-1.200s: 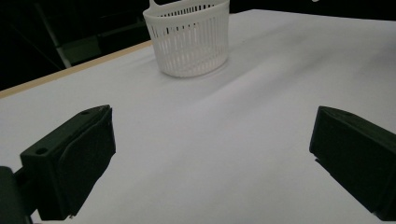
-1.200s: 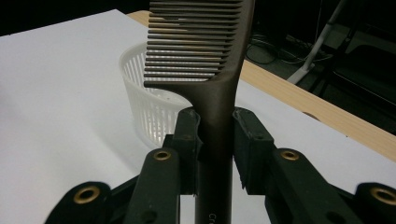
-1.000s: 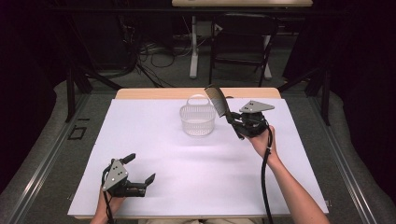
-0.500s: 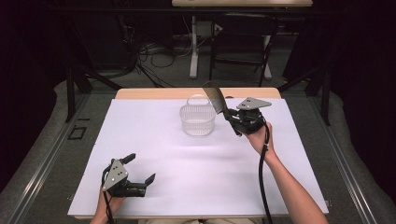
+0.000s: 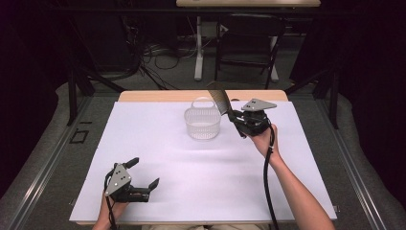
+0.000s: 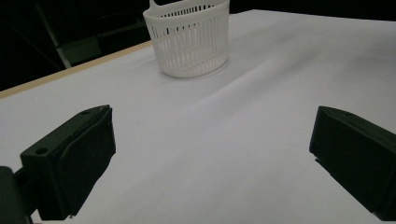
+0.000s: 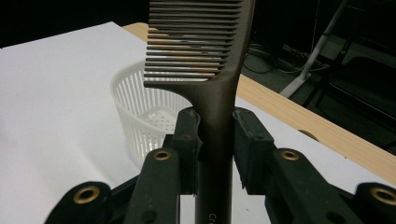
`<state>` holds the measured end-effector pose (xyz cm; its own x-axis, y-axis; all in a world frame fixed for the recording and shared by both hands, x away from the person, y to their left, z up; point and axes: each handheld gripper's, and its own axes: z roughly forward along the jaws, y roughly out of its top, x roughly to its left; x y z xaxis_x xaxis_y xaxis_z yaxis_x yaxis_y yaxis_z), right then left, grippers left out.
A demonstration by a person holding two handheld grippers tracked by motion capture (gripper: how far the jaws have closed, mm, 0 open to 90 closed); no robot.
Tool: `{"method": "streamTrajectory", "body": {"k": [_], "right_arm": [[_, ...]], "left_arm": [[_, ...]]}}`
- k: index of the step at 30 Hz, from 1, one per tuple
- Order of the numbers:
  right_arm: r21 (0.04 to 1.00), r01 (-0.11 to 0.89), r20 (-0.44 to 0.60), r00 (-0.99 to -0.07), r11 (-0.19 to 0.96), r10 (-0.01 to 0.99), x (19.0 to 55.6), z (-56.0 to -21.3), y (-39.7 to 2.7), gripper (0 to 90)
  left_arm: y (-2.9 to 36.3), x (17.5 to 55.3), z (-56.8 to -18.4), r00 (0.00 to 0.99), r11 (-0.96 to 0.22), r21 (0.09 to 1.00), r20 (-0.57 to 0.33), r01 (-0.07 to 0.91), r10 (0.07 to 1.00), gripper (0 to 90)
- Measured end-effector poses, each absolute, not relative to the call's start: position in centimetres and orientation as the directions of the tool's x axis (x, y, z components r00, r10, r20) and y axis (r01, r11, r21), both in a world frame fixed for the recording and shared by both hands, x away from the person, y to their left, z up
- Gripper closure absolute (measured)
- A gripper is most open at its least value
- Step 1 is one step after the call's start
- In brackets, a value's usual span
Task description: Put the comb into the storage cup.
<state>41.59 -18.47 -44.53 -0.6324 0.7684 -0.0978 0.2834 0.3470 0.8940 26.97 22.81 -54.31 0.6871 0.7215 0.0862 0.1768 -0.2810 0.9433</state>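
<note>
Holding a dark brown plastic comb [image 7: 219, 93] clamped in my right gripper [image 5: 238, 122], I have moved it closer beside the white slotted plastic basket [image 5: 202, 122]. A drop in looks next. My left gripper [image 5: 143, 177] rests open on the white table [image 5: 287, 182].

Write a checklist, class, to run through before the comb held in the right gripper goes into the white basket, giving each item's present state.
1. Grip on the comb: ok. The right gripper is shut on its handle, fingers on both sides.
2. Comb clear of the basket: ok. In the high view it is held up beside the rim, toothed end uppermost.
3. Basket upright: ok. It stands on the white table cover, opening upward.
4. Basket interior free: ok. The right gripper view shows a bare perforated bottom.
5. Left gripper out of the way: ok. It is open, near the table's front edge.
6. Whether the comb will fit lying flat: cannot tell.
</note>
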Motion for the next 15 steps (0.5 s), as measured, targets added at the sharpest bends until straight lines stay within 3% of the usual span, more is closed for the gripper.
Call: {"method": "streamTrajectory", "body": {"k": [15], "right_arm": [[0.898, 0.257, -0.116, -0.642, 0.356, 0.757, 41.94, -44.31, -18.16, 72.6]], "left_arm": [[22.79, 26.97, -54.31, 0.687, -0.28, 0.944, 0.085, 0.177, 0.721, 0.7]]}}
